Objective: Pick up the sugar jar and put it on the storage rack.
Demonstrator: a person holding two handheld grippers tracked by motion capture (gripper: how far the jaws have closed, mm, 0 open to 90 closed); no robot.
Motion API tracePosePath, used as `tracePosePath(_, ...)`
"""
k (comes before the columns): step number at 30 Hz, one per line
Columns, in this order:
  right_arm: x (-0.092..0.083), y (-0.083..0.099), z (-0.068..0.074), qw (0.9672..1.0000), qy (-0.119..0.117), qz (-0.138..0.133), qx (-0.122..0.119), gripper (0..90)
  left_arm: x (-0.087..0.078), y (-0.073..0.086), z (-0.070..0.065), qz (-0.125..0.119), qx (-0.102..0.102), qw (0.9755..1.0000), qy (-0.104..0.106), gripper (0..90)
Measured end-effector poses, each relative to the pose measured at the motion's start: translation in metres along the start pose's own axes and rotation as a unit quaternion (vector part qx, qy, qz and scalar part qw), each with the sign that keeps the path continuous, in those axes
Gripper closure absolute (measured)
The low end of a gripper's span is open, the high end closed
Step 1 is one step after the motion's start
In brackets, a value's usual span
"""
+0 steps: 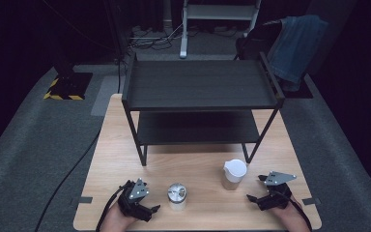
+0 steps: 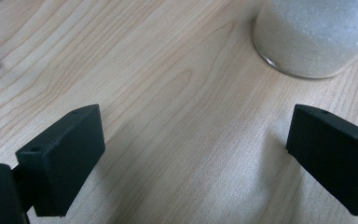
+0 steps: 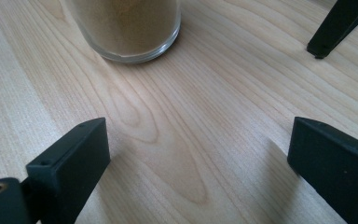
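Note:
Two jars stand on the wooden table in front of a black two-tier shelf. The jar with a shiny metal lid holds white grains and stands just right of my left gripper. The jar with a white lid holds tan powder and stands up and left of my right gripper. In the left gripper view the white-filled jar is at the upper right, beyond the open left gripper. In the right gripper view the tan jar lies ahead of the open right gripper. Bare wood shows between both pairs of jaws.
The shelf's front right leg stands near the tan jar. A person's hands hold both grippers at the table's near edge. Beyond the table there is grey carpet, a chair with a blue cloth and a cable on the floor.

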State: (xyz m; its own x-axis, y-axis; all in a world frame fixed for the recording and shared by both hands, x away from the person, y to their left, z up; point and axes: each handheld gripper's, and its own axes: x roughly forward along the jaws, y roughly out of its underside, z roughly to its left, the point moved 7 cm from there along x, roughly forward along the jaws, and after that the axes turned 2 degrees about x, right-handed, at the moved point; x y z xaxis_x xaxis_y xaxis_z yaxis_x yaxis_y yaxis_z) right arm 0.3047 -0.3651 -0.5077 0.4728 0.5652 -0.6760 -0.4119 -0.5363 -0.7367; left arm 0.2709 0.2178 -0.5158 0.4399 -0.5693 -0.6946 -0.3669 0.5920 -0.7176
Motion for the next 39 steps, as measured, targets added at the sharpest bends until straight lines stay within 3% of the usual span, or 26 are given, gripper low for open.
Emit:
tracePosePath(30, 0.0000, -0.0001, -0.0001, 1.0000, 0.000, 0.000, 0.000, 5.5, 0.0000, -0.0001, -0.0006, 0.000, 0.000, 1.0000, -0.002, 4.5)
tracePosePath(39, 0.0000, -0.0001, -0.0002, 1.0000, 0.000, 0.000, 0.000, 5.4, -0.0008, -0.0045, -0.0066, -0.008, 0.020, 0.9997, 0.016, 3.9)
